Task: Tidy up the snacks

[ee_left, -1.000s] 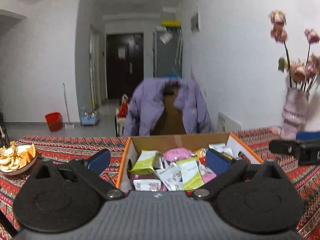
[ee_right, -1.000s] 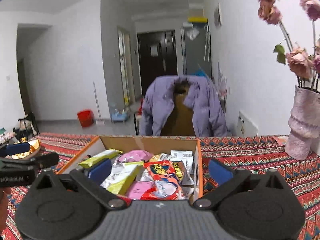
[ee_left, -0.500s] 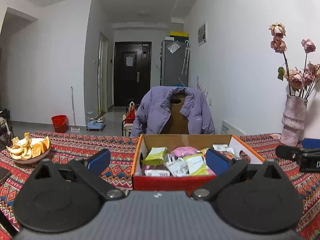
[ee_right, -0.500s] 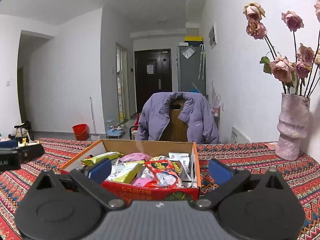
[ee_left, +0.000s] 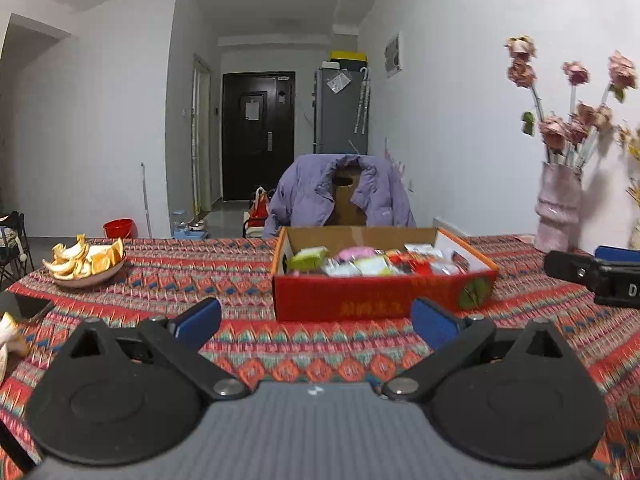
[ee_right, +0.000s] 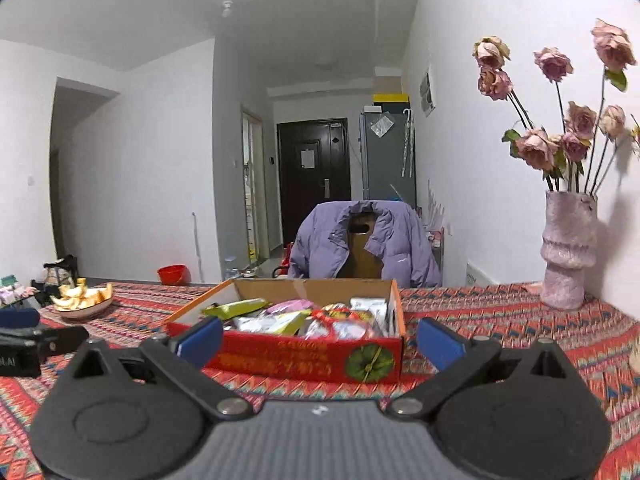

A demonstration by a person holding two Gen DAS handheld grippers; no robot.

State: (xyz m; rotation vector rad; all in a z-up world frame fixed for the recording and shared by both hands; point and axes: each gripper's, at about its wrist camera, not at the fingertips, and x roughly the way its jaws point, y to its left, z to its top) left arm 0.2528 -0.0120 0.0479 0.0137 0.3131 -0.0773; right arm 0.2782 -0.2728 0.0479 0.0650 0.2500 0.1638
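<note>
A red cardboard box (ee_left: 376, 298) stands on the patterned tablecloth, filled with several snack packets (ee_left: 360, 262) in green, pink, white and red. It also shows in the right wrist view (ee_right: 304, 360) with its packets (ee_right: 296, 320). My left gripper (ee_left: 316, 322) is open and empty, low over the cloth, in front of the box. My right gripper (ee_right: 318, 338) is open and empty, just in front of the box's front wall. Each gripper shows at the edge of the other's view: the right one (ee_left: 596, 276) and the left one (ee_right: 32, 344).
A bowl of orange peel (ee_left: 86, 266) sits at the left of the table. A pink vase of dried roses (ee_right: 568, 256) stands at the right by the wall. A chair with a purple jacket (ee_left: 340, 200) stands behind the table.
Both grippers have drawn back from above the box toward the near side and lower, so the box's red front wall now shows. Both stay open and empty.
</note>
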